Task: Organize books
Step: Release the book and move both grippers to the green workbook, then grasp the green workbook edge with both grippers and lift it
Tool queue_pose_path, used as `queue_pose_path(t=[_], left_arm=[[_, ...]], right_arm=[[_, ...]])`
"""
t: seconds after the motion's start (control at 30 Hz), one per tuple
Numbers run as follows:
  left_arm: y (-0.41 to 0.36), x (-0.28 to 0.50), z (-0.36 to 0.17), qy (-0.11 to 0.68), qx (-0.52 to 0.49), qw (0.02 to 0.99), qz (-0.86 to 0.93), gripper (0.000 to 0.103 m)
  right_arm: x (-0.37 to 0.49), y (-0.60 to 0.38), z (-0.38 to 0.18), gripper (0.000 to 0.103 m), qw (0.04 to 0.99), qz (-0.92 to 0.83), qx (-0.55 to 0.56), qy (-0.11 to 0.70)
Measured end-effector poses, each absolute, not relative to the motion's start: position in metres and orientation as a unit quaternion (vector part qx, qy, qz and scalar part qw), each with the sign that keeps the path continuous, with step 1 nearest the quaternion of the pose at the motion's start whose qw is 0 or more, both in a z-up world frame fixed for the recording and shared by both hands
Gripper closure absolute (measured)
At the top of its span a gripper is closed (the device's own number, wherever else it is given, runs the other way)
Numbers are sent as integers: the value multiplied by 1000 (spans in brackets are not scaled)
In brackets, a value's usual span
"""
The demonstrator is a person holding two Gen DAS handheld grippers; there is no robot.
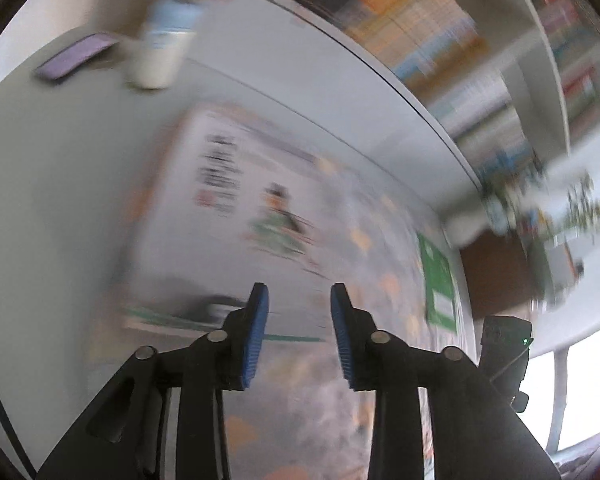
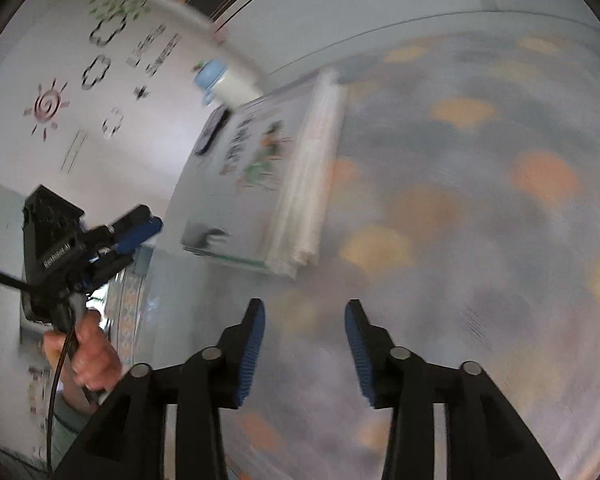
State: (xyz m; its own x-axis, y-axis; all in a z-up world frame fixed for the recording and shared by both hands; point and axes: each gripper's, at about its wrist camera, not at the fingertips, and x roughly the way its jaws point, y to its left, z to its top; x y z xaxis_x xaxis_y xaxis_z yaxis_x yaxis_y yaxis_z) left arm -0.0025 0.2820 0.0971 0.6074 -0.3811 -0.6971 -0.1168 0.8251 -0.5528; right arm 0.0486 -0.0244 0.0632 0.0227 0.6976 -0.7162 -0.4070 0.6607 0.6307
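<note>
Both views are blurred. A white-covered book with dark lettering and a small figure lies flat on the pale table. Its thick page edge shows in the right wrist view, beside its cover. A grey surface with orange spots fills the space in front of both grippers, and I cannot tell whether it is a book cover or a cloth. My left gripper hangs open over it with nothing between the pads. It also shows from the side, held by a hand. My right gripper is open and holds nothing.
A white bottle with a blue cap and a purple phone sit at the far side of the table. Shelves packed with upright books run along the upper right. A green label lies on the spotted surface. Stickers cover a wall.
</note>
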Motion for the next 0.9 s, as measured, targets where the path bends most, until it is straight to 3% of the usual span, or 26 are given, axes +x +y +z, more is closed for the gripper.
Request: queue_pose_path(t=[0.1, 0.23, 0.47, 0.67, 0.77, 0.9], left_arm=[[230, 19, 102, 453, -253, 846, -121, 69], [165, 49, 100, 469, -231, 834, -177, 48], [31, 101, 84, 502, -178, 810, -245, 48], [-52, 142, 53, 534, -147, 795, -250, 50], [-71, 158, 36, 547, -144, 792, -231, 50], [-83, 171, 18, 554, -125, 798, -201, 54]], right_arm=[[35, -95, 60, 56, 730, 337, 151, 575], [30, -180, 56, 55, 754, 260, 202, 568], [45, -323, 56, 54, 792, 132, 270, 531], [86, -374, 60, 54, 815, 82, 257, 513], [110, -376, 54, 71, 818, 85, 234, 518], [135, -375, 40, 71, 821, 78, 199, 530]])
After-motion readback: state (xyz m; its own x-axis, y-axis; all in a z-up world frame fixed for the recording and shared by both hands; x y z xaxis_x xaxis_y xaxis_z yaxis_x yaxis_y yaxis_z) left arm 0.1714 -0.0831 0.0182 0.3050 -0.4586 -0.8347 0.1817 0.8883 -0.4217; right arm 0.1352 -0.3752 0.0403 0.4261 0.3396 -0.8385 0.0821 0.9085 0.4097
